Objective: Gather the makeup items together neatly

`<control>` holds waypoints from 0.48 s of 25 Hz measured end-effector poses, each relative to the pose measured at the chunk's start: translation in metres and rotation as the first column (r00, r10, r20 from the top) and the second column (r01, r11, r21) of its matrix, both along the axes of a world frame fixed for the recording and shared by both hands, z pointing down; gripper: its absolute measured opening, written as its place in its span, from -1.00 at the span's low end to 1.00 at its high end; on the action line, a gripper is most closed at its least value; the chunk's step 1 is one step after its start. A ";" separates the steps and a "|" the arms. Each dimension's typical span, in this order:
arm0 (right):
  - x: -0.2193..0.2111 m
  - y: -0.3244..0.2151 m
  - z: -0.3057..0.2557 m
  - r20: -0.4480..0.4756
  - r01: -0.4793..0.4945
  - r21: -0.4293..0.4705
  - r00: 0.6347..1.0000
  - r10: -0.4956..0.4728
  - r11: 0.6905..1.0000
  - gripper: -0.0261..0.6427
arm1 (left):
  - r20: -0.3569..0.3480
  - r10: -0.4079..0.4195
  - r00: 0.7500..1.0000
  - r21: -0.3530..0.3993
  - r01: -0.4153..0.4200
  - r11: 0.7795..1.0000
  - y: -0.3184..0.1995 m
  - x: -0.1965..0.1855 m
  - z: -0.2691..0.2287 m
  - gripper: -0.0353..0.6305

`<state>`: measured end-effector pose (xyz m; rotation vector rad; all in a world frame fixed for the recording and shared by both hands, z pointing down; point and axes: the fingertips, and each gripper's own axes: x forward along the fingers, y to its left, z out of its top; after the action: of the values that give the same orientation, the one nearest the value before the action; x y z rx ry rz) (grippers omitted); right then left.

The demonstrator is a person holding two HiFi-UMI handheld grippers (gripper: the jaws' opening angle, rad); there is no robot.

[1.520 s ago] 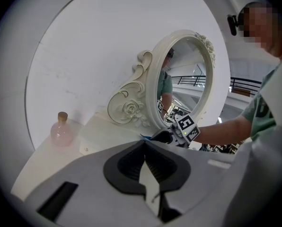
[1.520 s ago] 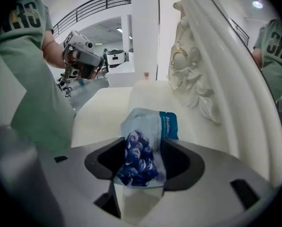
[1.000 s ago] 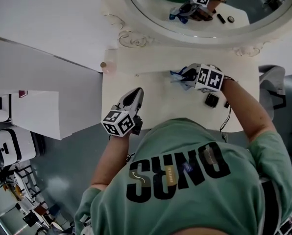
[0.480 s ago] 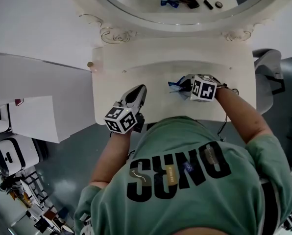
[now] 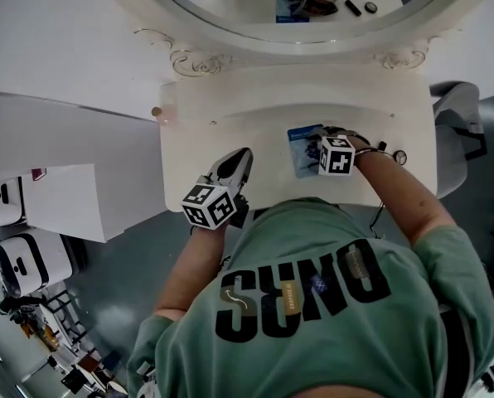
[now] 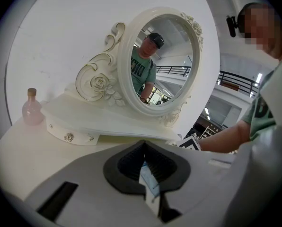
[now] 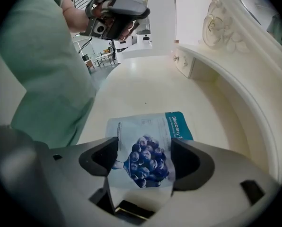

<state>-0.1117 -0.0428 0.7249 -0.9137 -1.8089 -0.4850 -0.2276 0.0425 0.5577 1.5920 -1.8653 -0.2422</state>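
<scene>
Now that its jaws have just opened, the right gripper (image 7: 144, 150) straddles the blueberry sachet (image 7: 145, 126), laid flat mid-frame, apparently for gathering; left gripper (image 6: 143, 167) shut

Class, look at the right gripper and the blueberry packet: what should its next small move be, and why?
Probably lift the right gripper straight up and clear. Its jaws have just been opening and now stand wide; the blueberry packet lies flat on the vanity top between them, unpinched, so a sideways pull might drag it.
</scene>
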 end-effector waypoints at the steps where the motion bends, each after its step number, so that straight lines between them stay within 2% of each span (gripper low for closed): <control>1: 0.000 0.000 0.001 0.002 0.003 0.003 1.000 -0.003 1.000 0.09 | 0.000 0.000 1.000 -0.001 0.000 1.000 0.000 -0.001 0.001 -0.86; 12: -0.001 0.001 0.001 -0.007 -0.006 0.013 1.000 0.006 1.000 0.09 | -0.002 0.011 1.000 0.003 -0.011 1.000 -0.003 -0.002 -0.001 -0.86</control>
<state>-0.1125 -0.0416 0.7255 -0.8994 -1.7997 -0.4884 -0.2291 0.0392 0.5567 1.6038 -1.8551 -0.2415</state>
